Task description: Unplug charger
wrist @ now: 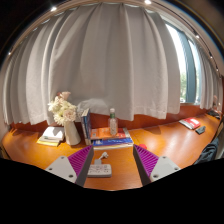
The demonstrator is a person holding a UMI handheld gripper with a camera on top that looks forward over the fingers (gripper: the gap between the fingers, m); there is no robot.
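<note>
Gripper (110, 162) jaws open, holding nothing, above wooden desk (165, 140). Small white item (99, 170), possibly the charger, lies between the fingers. Risk: closing off-centre, knocking it away.

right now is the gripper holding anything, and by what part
Nothing is held. The gripper is open, and a small white object lies on the wooden table between its fingers, untouched.

White charger (98, 170) (small, pale) lies between the tongs (111, 153).

Home study or bedroom: wooden desk (170, 140), drawn curtains (110, 60), flower vase (66, 118), books (112, 141).
</note>
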